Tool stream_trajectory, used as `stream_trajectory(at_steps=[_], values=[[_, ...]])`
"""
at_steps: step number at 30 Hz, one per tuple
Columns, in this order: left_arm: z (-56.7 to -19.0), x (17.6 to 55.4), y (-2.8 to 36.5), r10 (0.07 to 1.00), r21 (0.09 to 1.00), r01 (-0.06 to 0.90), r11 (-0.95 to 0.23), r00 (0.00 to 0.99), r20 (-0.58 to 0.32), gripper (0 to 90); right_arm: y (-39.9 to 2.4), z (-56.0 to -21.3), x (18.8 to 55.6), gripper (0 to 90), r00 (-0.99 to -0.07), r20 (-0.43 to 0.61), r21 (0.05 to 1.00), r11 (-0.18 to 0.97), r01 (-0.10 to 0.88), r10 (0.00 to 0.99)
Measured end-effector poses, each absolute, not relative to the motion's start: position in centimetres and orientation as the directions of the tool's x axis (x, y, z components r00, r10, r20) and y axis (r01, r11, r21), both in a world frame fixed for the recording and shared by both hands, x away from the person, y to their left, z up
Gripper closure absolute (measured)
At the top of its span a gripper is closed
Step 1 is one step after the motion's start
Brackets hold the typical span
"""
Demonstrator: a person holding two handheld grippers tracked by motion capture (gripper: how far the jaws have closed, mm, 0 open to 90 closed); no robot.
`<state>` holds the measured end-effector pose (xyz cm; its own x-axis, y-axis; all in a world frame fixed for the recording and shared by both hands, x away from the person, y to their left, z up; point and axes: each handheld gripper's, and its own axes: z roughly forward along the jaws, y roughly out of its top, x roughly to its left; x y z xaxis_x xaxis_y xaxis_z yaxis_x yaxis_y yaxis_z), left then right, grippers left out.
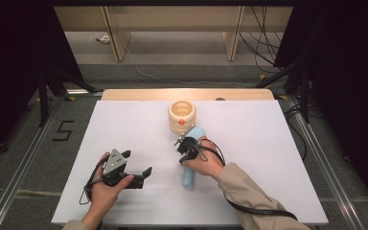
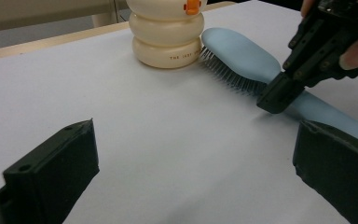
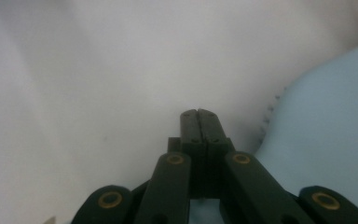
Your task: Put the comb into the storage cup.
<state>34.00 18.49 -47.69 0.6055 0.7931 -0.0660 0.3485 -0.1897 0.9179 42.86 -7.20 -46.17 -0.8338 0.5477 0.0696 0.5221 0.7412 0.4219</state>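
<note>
A light blue hairbrush [image 1: 189, 178] lies on the white table [image 1: 268, 158], bristles turned to the left, its head [image 2: 242, 55] next to a cream ringed container [image 1: 182, 115] with an orange tab. My right gripper [image 1: 179, 143] hovers low over the brush's neck, its jaws pressed together with nothing between them. In the right gripper view the tips of the right gripper [image 3: 198, 114] sit just left of the brush [image 3: 326, 121] and its bristle edge. My left gripper [image 1: 136, 163] rests at the table's front left, jaws wide apart and empty. The left gripper view has the container [image 2: 167, 37] ahead.
A wooden strip [image 1: 139, 94] runs along the table's far edge. Behind it stand shelf legs [image 1: 117, 43] and loose cables [image 1: 263, 43] on the floor. A "5" mark [image 1: 63, 130] lies on the floor at the left, beside a stand leg [image 1: 42, 96].
</note>
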Motion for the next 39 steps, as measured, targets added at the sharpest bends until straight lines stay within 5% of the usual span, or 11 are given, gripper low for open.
stream_trajectory(at_steps=[39], values=[[-47.7,34.0,18.4,0.792,0.916,0.349,-0.197,0.607,-0.061,0.0,-17.9,-46.4,37.8,90.0,-0.774,0.091,0.383,0.696,0.608,0.626]])
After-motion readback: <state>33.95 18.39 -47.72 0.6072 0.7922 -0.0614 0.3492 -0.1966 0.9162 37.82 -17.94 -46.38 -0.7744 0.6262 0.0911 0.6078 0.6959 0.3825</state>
